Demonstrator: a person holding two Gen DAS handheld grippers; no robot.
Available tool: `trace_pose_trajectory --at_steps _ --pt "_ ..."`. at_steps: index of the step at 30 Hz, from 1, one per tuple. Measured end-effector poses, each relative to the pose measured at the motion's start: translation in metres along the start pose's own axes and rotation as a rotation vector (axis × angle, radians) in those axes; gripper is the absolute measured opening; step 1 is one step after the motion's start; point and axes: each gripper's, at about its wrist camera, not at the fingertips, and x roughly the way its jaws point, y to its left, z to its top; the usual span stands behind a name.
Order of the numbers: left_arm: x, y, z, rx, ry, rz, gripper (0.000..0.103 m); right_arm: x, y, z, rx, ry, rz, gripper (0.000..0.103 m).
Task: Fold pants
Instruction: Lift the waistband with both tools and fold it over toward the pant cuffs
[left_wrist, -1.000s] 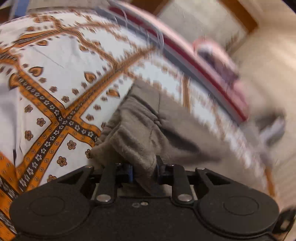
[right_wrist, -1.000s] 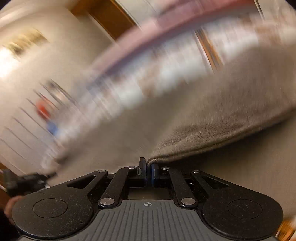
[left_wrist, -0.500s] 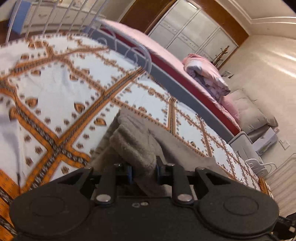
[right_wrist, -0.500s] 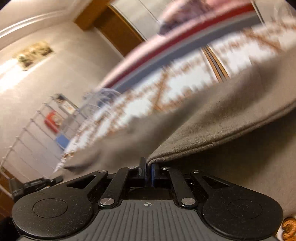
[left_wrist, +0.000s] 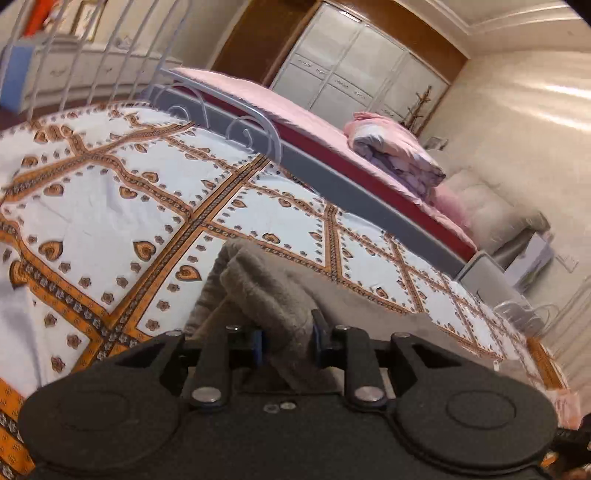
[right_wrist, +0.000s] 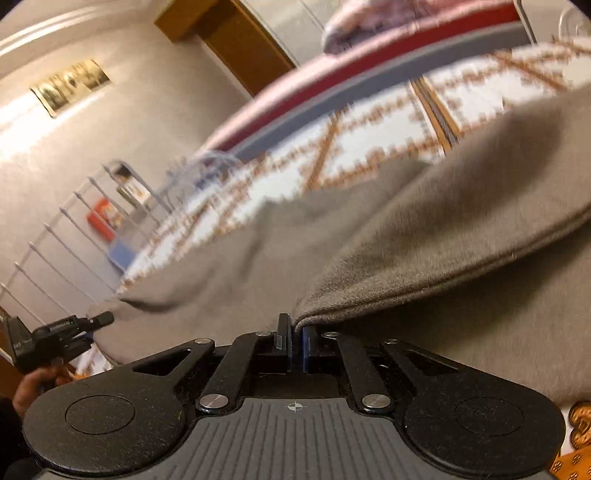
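Grey-brown fleece pants lie on a bed under a white sheet with an orange pattern. In the left wrist view a thick bunched fold of them rises between the fingers of my left gripper, which is shut on it. In the right wrist view the pants spread wide across the bed, and my right gripper is shut on a thin hemmed edge lifted off the layer below. At the lower left of that view the other gripper shows in a hand.
A grey metal bed rail borders the sheet's far side. Beyond it is a second bed with a pink cover and a rolled quilt. White wardrobes and beige cushions stand further back. White metal bars rise at the left.
Both grippers have lifted a little with the fabric still pinched. The left view has rolled and tilted up, showing more of the room. The pants' bunched fold rides higher.
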Motion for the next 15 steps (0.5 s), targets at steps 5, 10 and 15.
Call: trace_pose_trajectory --at_steps 5,10,15 --pt "0.020 0.006 -0.016 -0.003 0.108 0.105 0.022 0.026 -0.011 -0.013 0.025 0.091 -0.044 0.005" --pt "-0.004 -0.006 -0.014 0.020 0.110 0.190 0.061 -0.004 -0.014 0.000 0.066 0.091 -0.002 0.016" --pt "-0.036 -0.013 -0.011 -0.009 0.076 0.227 0.063 -0.050 -0.017 0.017 -0.006 0.067 -0.030 0.020"
